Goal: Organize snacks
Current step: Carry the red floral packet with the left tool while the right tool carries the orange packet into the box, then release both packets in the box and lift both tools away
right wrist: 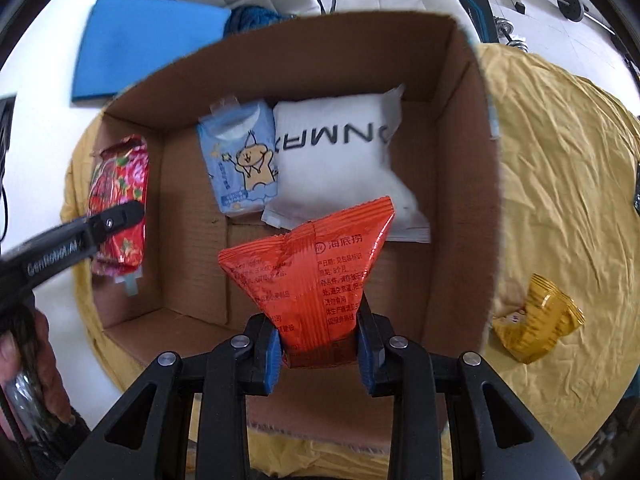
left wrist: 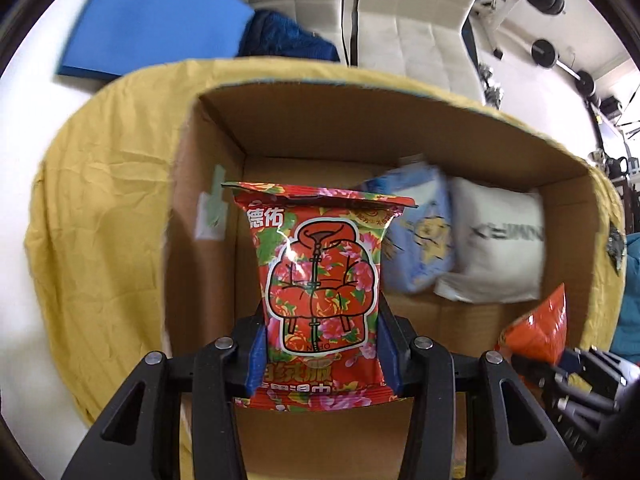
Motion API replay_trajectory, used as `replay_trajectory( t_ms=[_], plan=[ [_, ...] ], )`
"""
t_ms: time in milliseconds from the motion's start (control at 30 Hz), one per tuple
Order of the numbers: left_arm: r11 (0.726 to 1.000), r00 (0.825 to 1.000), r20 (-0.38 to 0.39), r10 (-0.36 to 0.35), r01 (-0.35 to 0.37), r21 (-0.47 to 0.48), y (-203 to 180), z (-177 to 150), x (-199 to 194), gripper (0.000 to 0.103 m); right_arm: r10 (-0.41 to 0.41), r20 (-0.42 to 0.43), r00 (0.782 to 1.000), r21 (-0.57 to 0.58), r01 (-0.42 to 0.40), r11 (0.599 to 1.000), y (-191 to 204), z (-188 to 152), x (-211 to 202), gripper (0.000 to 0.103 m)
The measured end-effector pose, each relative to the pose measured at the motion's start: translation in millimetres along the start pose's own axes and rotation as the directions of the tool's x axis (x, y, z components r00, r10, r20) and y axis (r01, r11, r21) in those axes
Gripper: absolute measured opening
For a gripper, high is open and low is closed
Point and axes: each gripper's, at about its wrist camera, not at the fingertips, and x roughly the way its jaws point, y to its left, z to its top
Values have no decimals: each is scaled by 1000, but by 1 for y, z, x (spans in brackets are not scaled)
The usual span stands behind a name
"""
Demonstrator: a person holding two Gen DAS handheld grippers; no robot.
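Note:
An open cardboard box [left wrist: 328, 136] [right wrist: 452, 168] stands on a yellow cloth. My left gripper [left wrist: 322, 356] is shut on a red floral snack pack [left wrist: 320, 280], held over the box's left part; the right wrist view shows that pack [right wrist: 120, 200] at the box's left wall. My right gripper [right wrist: 318, 348] is shut on an orange-red snack packet [right wrist: 316, 276], held above the box's floor; the same packet [left wrist: 540, 328] shows at the lower right of the left wrist view. Inside the box lie a light blue pack [right wrist: 240, 160] [left wrist: 420, 236] and a white pouch [right wrist: 340, 160] [left wrist: 500, 240].
A yellow snack packet [right wrist: 536, 320] lies on the yellow cloth [right wrist: 560, 160] [left wrist: 100, 220] right of the box. A blue mat [left wrist: 152, 20] [right wrist: 140, 44] and dark blue fabric [left wrist: 280, 40] lie beyond the box. White chairs stand behind. A hand [right wrist: 24, 360] holds the left gripper's handle.

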Motion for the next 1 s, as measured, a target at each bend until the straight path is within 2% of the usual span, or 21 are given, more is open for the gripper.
replay_trajectory(
  t_ms=[167, 333, 500, 733, 933, 1000],
  plan=[
    [1000, 997, -71, 13, -11, 25, 0, 30, 46, 42, -47, -48, 998, 1, 48, 999, 6, 11, 34, 32],
    [999, 995, -95, 8, -3, 51, -9, 52, 73, 42, -77, -83, 994, 16, 79, 997, 3, 12, 56, 32],
    [998, 994, -109, -4, 11, 68, -18, 67, 82, 42, -86, -99, 991, 28, 90, 996, 5, 11, 68, 32],
    [995, 993, -114, 9, 3, 103, -28, 69, 87, 43, -97, -102, 990, 52, 102, 993, 6, 13, 76, 32],
    [993, 991, -131, 12, 4, 122, -26, 76, 90, 46, -105, -126, 986, 60, 113, 992, 6, 15, 84, 33],
    [994, 989, -146, 8, 8, 109, -24, 80, 92, 51, -100, -143, 985, 70, 111, 991, 5, 19, 87, 33]
  ],
)
